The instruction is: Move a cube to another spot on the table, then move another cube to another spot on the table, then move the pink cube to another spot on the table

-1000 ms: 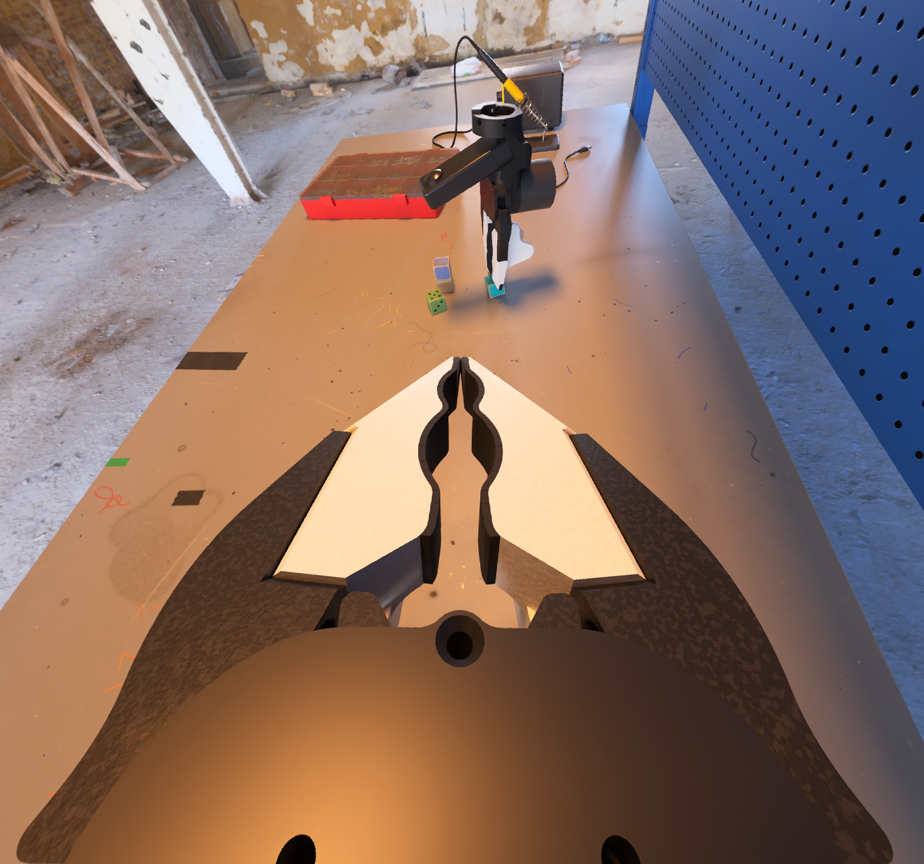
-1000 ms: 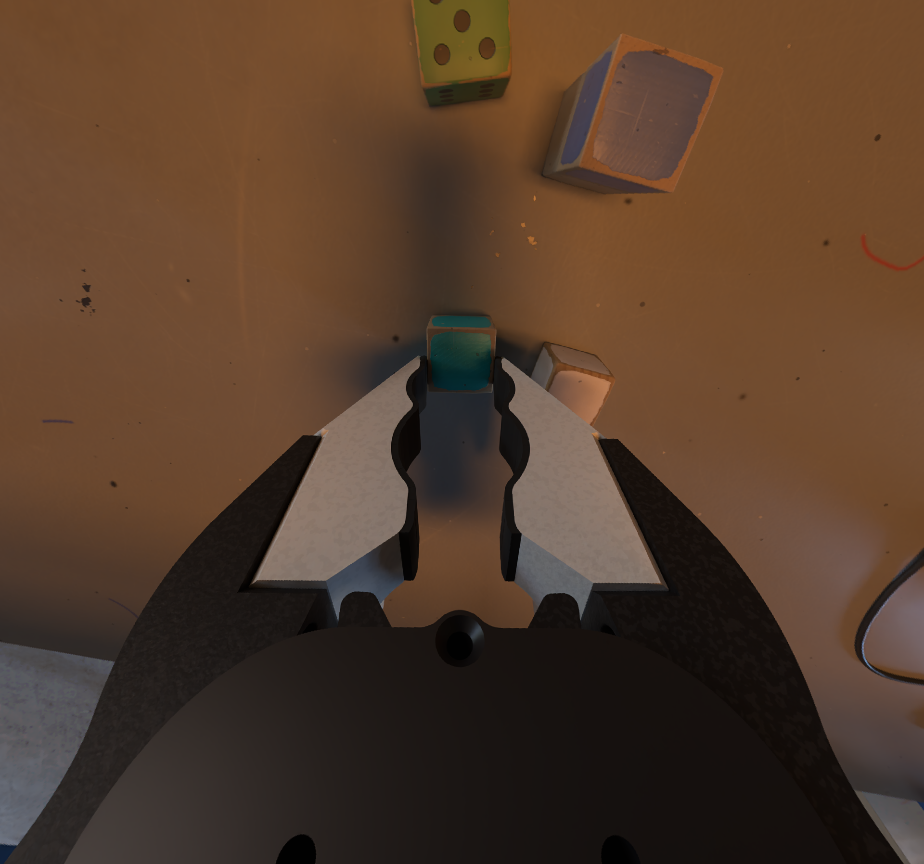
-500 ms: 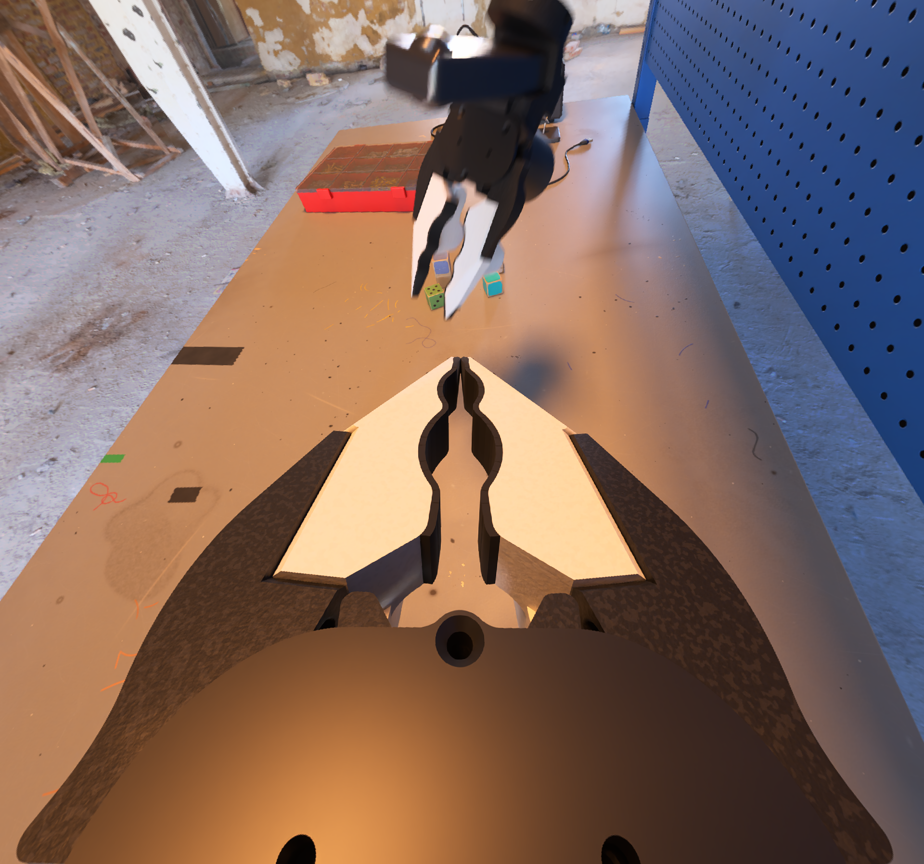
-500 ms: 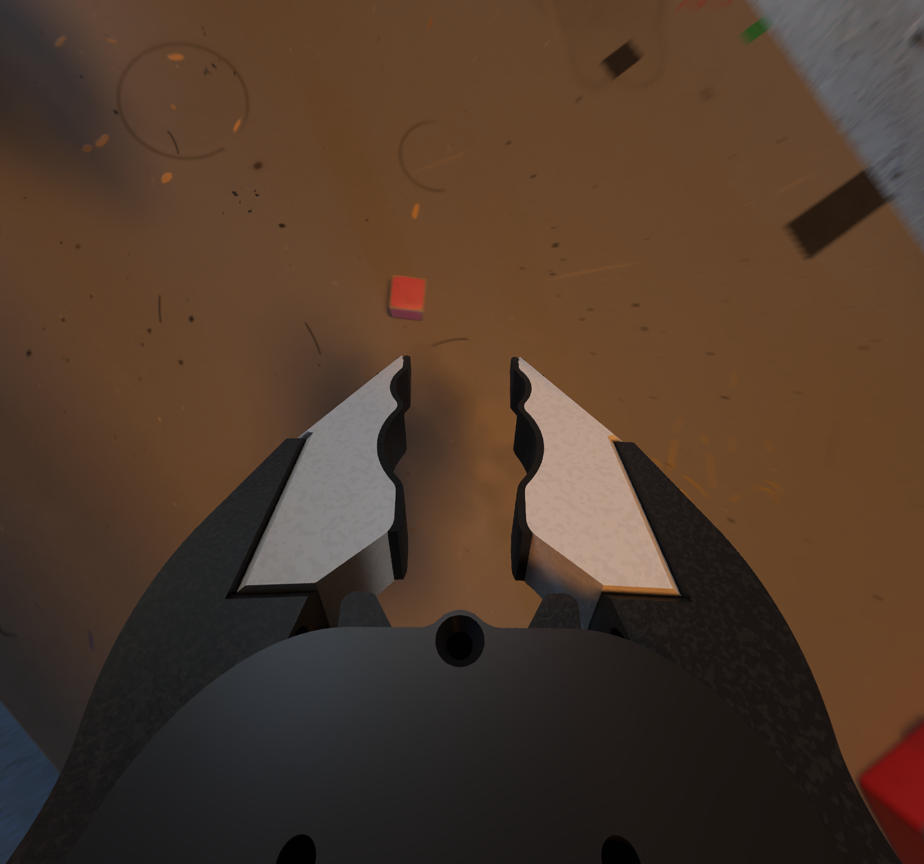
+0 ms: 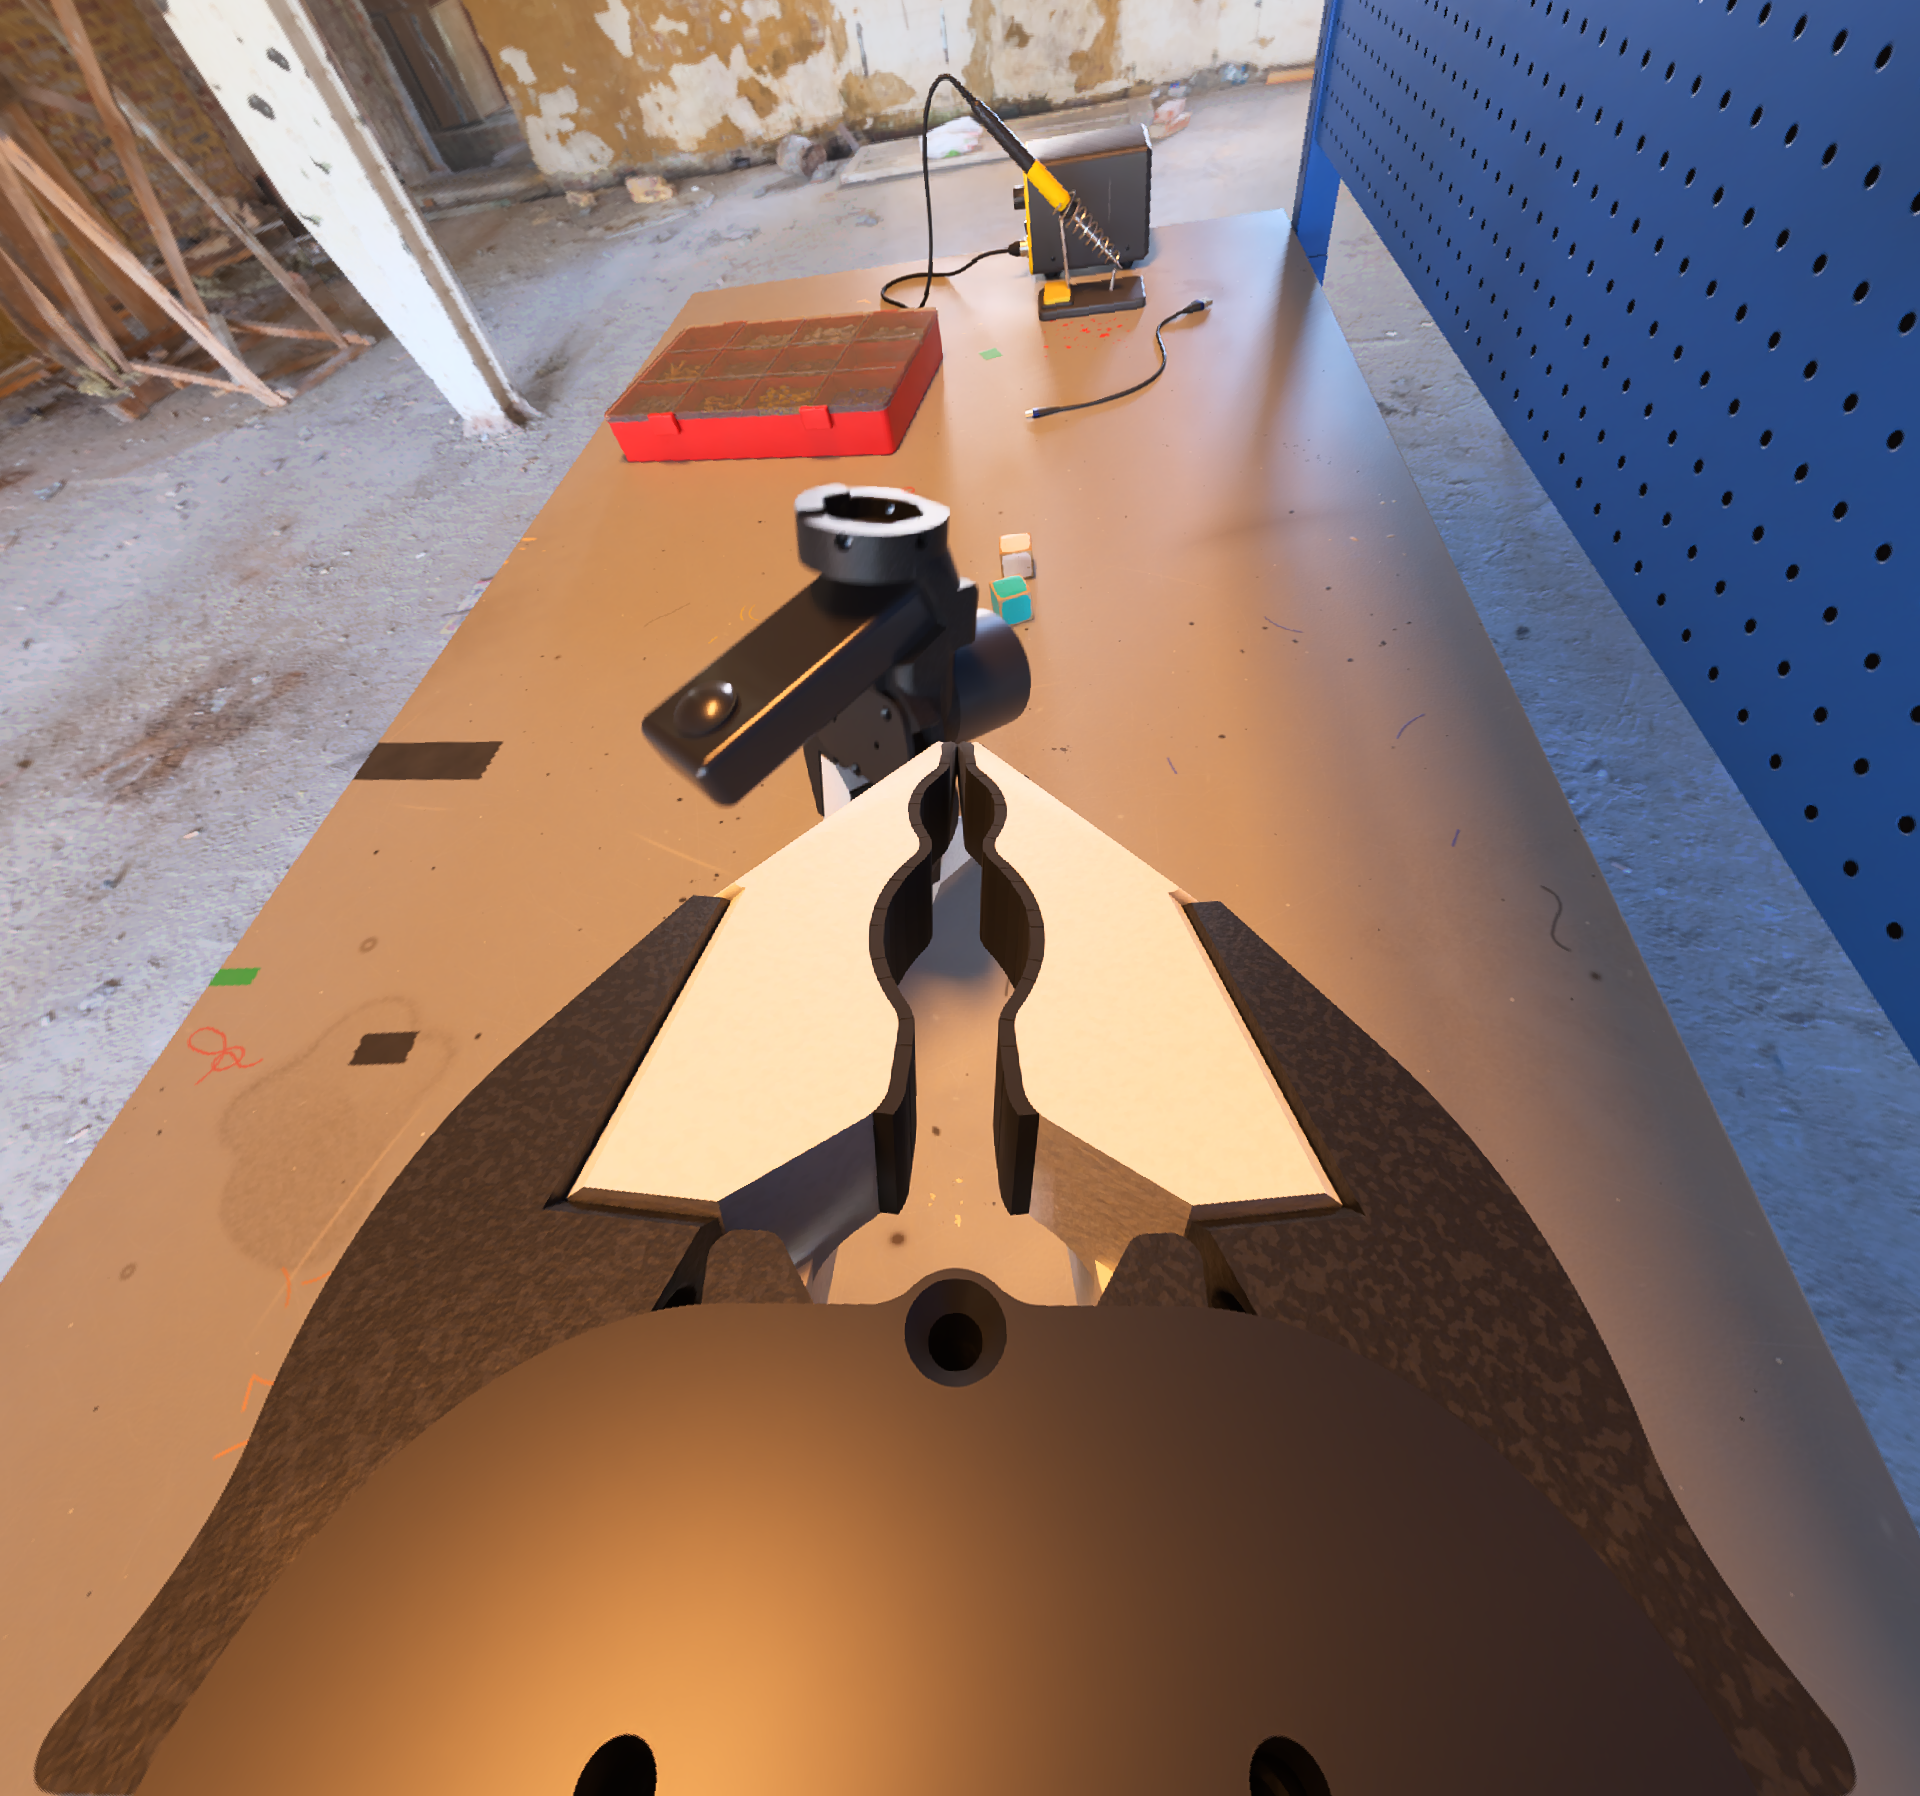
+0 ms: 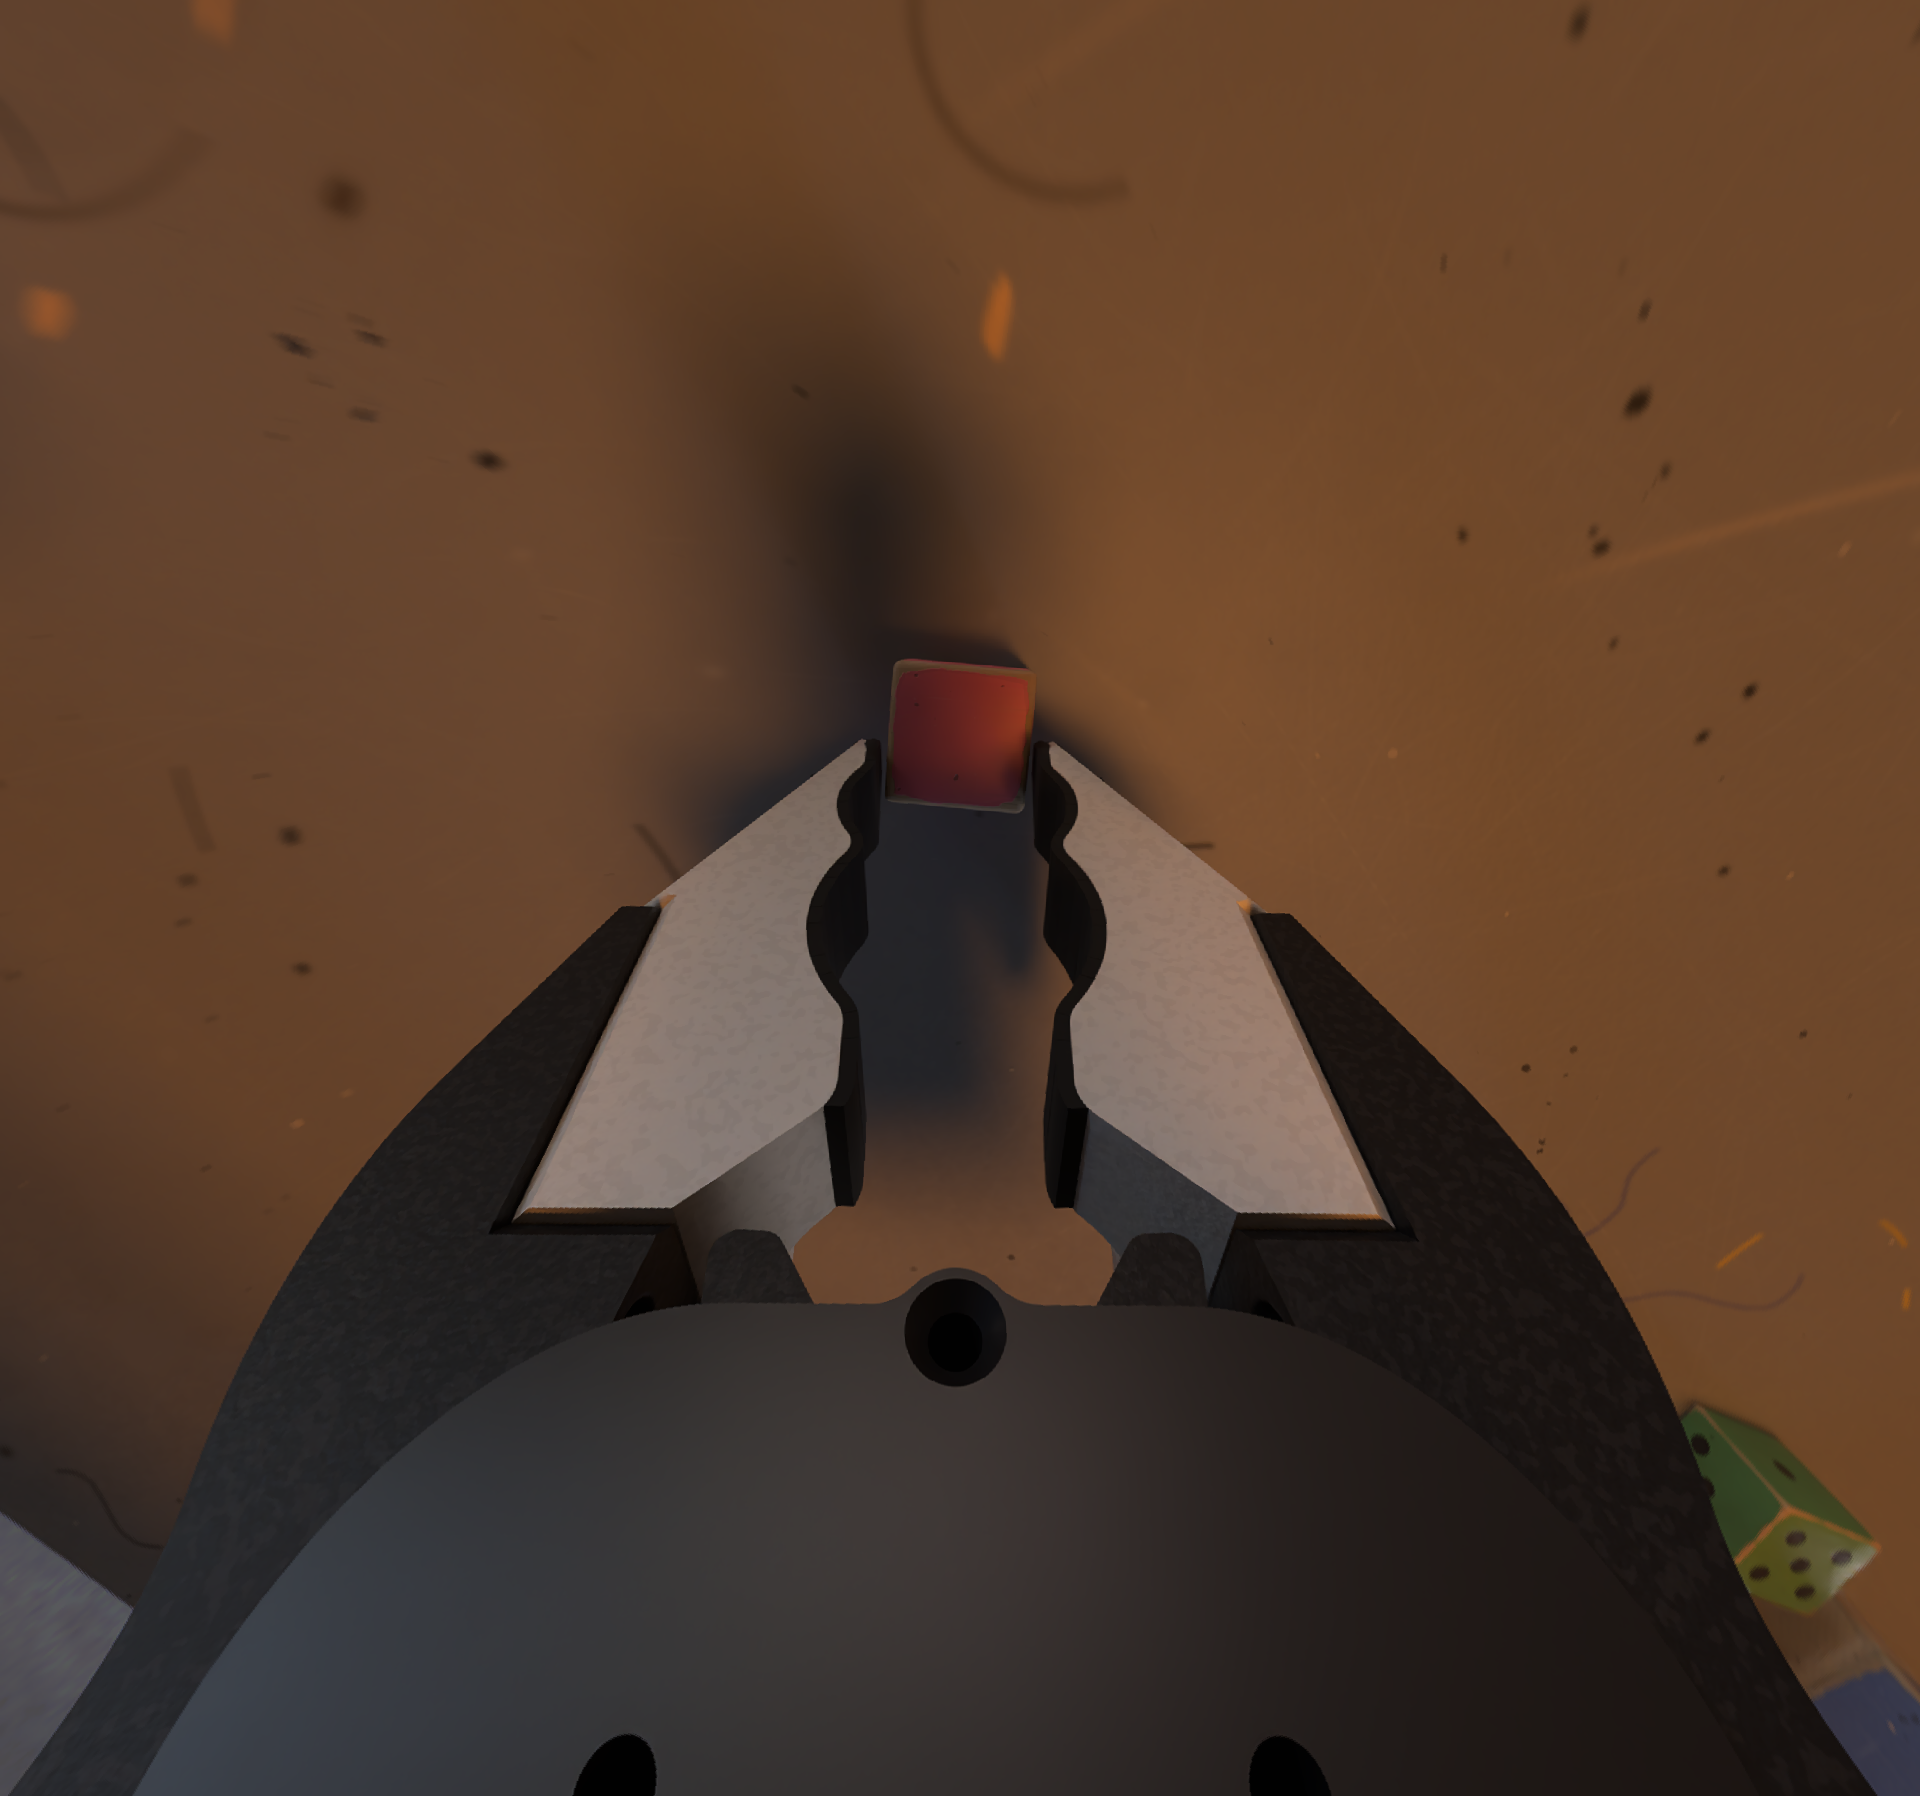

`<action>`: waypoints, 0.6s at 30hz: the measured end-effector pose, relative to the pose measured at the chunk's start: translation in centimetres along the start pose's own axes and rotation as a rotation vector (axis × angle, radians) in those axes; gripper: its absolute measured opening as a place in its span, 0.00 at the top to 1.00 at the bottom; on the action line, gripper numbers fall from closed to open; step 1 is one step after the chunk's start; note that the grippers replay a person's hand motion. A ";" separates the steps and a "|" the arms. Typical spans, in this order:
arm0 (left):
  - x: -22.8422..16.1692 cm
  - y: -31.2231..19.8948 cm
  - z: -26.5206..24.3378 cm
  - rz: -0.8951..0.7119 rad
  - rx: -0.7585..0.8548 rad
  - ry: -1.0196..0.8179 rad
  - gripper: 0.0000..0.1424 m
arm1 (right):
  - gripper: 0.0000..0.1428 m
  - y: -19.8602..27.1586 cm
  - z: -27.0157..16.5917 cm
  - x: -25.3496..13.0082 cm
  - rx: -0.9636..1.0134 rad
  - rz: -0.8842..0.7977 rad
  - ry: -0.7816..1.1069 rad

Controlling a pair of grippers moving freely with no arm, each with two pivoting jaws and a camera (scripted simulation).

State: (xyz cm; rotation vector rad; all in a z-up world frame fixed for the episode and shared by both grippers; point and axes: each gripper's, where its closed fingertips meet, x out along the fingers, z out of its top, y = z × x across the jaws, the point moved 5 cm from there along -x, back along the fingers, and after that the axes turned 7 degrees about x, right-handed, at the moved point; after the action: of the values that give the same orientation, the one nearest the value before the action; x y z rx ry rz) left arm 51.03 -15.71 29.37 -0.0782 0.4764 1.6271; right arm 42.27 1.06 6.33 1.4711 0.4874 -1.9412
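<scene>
Left tongs: nearest, tips pressed together, nothing between them, hovering over the brown surface.

Right tongs: pointed straight down, just beyond the left pair's tips in the left wrist view. Narrowly parted, one tip at each side of the pink cube, which reads red-pink under their shadow. Tips touching its side faces or a hair off; cannot tell whether they are gripping. Cube sits flat on the surface, at the near end of the cube group, well apart from the rest.

Handling, as judgement: small, rigid, light block with flat painted faces, likely a bit slick. Take it on the two opposite side faces, tips low and centred, squeeze square so it doesn't twist or squirt out.

Green die: low right edge of the right wrist view. Farther: teal cube, then a pale cube. Far end: red parts case, soldering station.
</scene>
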 end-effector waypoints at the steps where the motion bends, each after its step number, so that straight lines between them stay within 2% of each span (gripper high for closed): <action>1: 0.0 0.0 0.0 0.000 -0.001 0.000 1.00 | 0.81 0.5 0.2 -0.9 -0.016 0.019 -0.048; 3: -0.2 0.0 0.0 0.002 0.001 -0.003 1.00 | 0.81 1.4 0.6 -4.8 -0.036 0.026 -0.181; 5: -0.4 0.0 0.1 0.007 0.000 -0.008 1.00 | 0.81 1.1 0.2 -10.7 -0.040 -0.031 -0.335; 8: -0.6 0.0 0.1 0.012 -0.002 -0.017 1.00 | 0.81 -2.5 -2.8 -19.1 0.047 -0.220 -0.531; 10: -0.7 0.1 0.2 0.014 -0.001 -0.023 1.00 | 0.81 -6.3 -6.1 -21.7 0.201 -0.285 -0.549; 12: -0.7 0.1 0.3 0.011 -0.001 -0.027 1.00 | 0.81 -9.7 -9.8 -21.3 0.355 -0.284 -0.471; 14: -0.7 0.0 0.3 0.011 0.003 -0.027 1.00 | 0.81 -11.7 -13.1 -18.9 0.459 -0.221 -0.347; 18: -0.5 -0.2 0.3 0.008 0.004 -0.021 1.00 | 0.81 -12.2 -17.4 -12.8 0.491 -0.118 -0.105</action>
State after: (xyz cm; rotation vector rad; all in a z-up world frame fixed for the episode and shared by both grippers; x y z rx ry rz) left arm 51.34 -16.02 29.77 -0.0561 0.4643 1.6327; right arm 48.34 24.45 12.10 1.6479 0.0461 -2.3318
